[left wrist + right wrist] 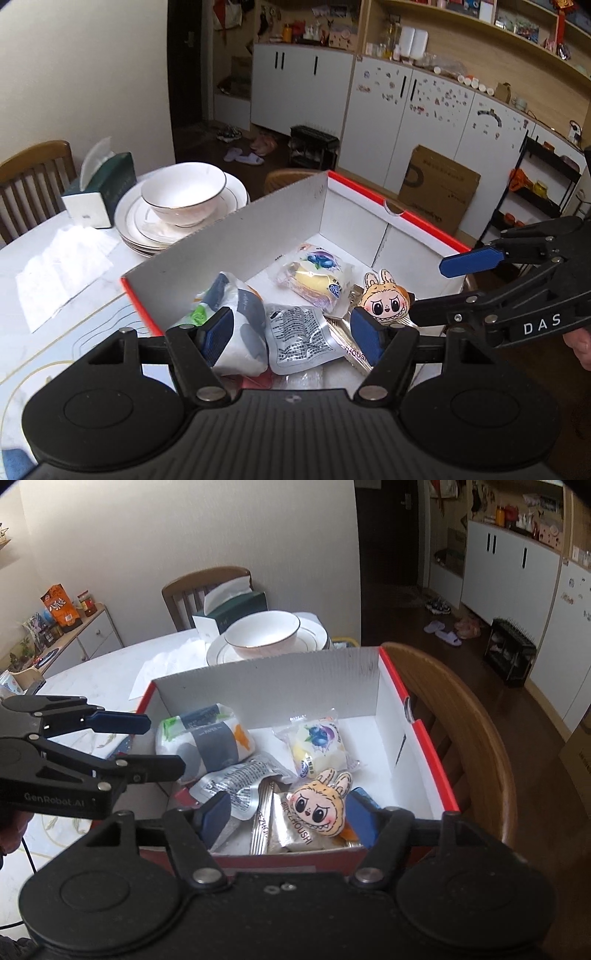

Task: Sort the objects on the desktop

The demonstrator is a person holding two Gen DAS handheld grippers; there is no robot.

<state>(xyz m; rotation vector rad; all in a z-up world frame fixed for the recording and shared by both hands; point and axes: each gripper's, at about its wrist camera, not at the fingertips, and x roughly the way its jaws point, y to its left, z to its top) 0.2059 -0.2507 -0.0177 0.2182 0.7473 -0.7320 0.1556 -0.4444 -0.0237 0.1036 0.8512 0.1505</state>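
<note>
A red-edged white cardboard box (280, 210) (266, 686) sits on the table. Inside lie a tissue pack (236, 306) (207, 734), a blueberry snack bag (317, 273) (321, 746), a silver foil pouch (299, 336) (236, 782), silver snack packets (291, 830) and a plush bunny-eared doll (384, 302) (321, 805). My left gripper (291, 332) is open and empty over the box's near end; it also shows in the right wrist view (159, 746). My right gripper (288, 816) is open and empty above the doll; it also shows in the left wrist view (428, 291).
A white bowl (183, 197) (262, 635) sits on stacked plates (129, 225) beside a green tissue box (99, 192) (232, 609). Loose white paper (62, 266) lies on the marble table (22, 350). Wooden chairs (469, 716) stand around; cabinets stand beyond.
</note>
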